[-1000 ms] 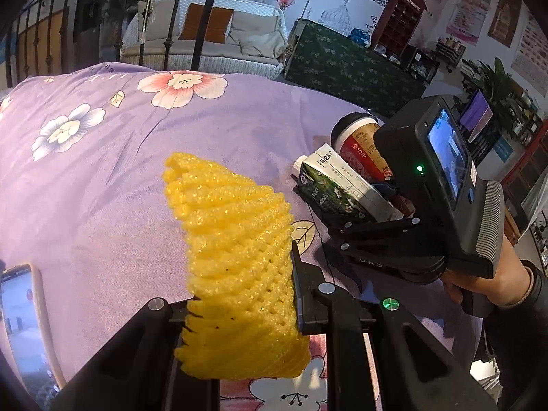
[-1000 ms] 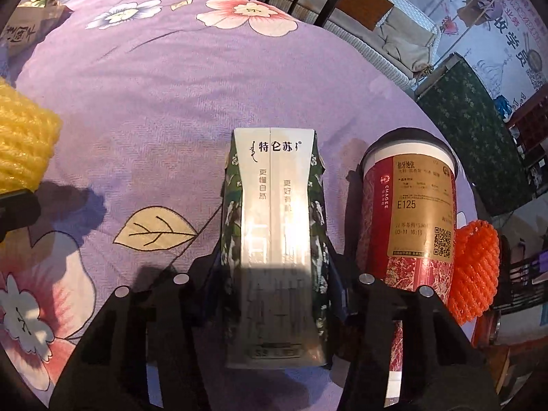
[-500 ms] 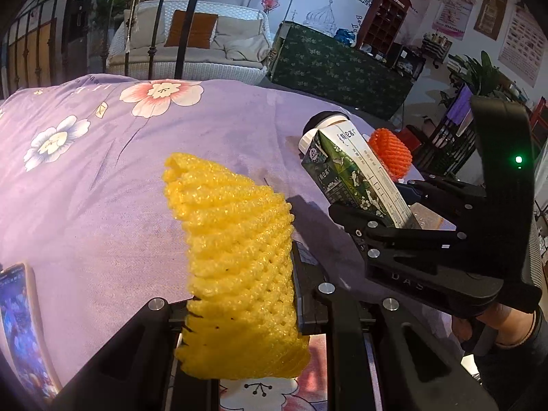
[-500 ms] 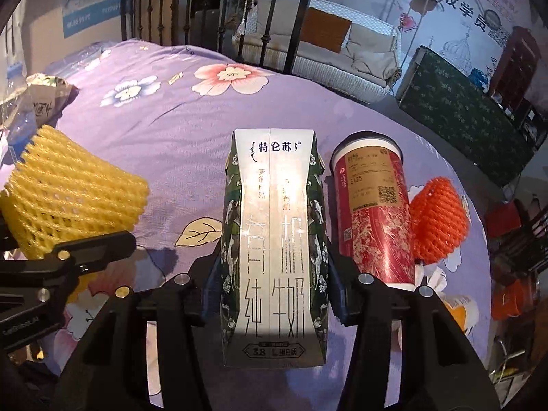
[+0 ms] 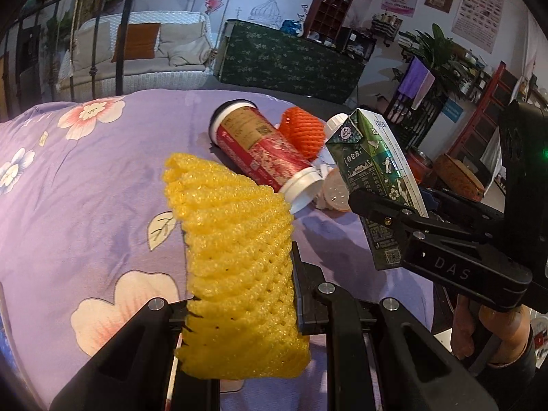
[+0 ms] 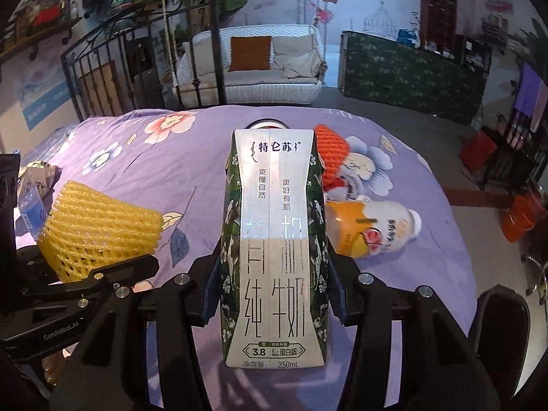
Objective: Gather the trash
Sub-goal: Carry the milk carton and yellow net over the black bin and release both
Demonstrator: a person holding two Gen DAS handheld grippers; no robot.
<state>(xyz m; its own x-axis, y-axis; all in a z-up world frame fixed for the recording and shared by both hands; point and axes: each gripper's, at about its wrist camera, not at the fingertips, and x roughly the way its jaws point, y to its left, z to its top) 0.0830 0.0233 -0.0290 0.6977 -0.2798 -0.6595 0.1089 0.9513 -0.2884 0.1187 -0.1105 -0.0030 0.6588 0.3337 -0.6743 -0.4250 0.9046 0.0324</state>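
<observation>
A purple bedspread printed with pink and white flowers (image 6: 178, 178) covers the whole surface, and everything lies on it or hangs over it. Beyond its far edge stand a black iron railing (image 6: 102, 68), a white wicker sofa with an orange cushion (image 6: 253, 65) and a table under a dark green patterned cloth (image 6: 411, 68).

The right gripper (image 6: 274, 294) has its two black fingers closed against the sides of a green and white milk carton (image 6: 274, 250), which it holds upright and clear of the bedspread; from the left camera the same carton (image 5: 373, 178) leans a little, with its white cap at the top. The left gripper (image 5: 239, 308) is clamped on a yellow foam fruit net (image 5: 236, 257), whose free end stands up and flares out above the fingers. From the right camera that net (image 6: 99, 226) sits to the left of the carton, raised above the cloth.

Further off on the bedspread lies a red paper cup with a white lid and a black base (image 5: 263, 150), tipped on its side with the lid towards the near edge. Just behind it, touching or nearly so, is an orange foam fruit net (image 5: 301, 132). To the right of the carton lies an orange and white plastic drink bottle (image 6: 373, 229), on its side, cap pointing right. At the far left edge a clear water bottle with a blue label (image 6: 32, 212) lies beside some crumpled brown paper (image 6: 37, 174).
</observation>
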